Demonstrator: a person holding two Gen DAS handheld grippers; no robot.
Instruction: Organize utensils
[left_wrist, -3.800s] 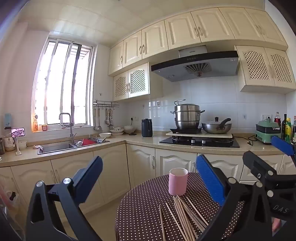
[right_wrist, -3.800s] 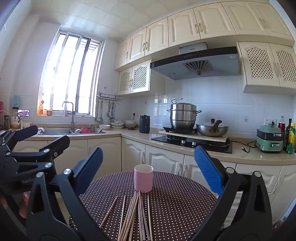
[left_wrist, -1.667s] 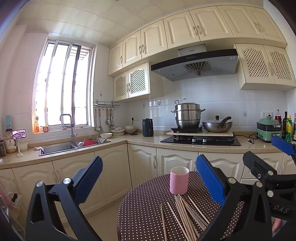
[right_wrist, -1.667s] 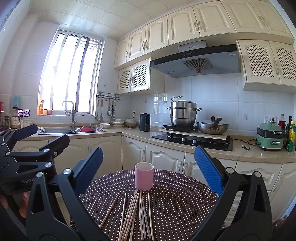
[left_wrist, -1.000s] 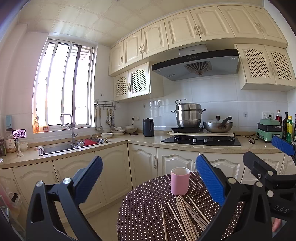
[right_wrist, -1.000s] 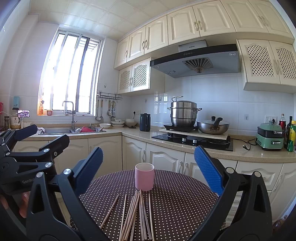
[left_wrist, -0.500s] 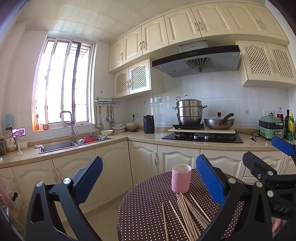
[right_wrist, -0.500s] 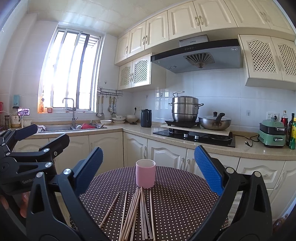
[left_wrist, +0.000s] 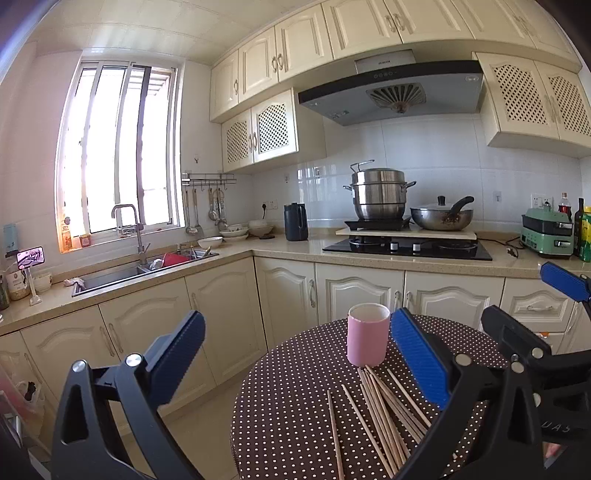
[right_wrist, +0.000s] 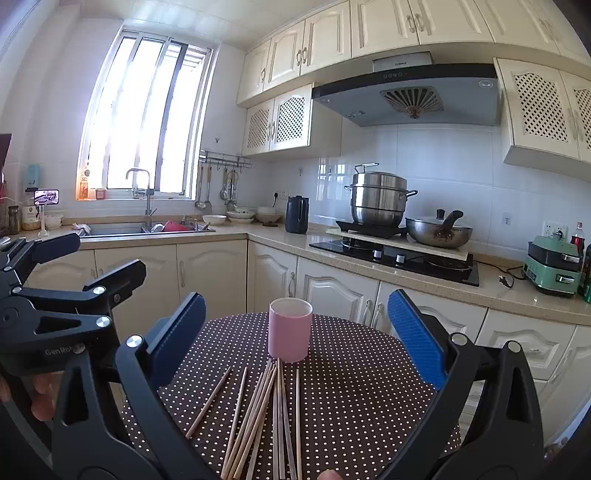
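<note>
Since nothing's been picked up yet, this looks like the very start: both the left gripper (left_wrist: 295, 354) and right gripper (right_wrist: 295, 332) hover with fingers spread wide and empty. Wooden chopsticks (right_wrist: 275, 410) lie loose on the dotted table (right_wrist: 362, 373), fanning out at 6 o'clock from the pink cup (right_wrist: 290, 329). Next up, I'd guess: drop low, pinch one stick, stand it in the cup.

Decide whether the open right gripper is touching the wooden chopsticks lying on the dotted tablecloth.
Apart. In the right wrist view the right gripper hovers open above the wooden chopsticks.
</note>
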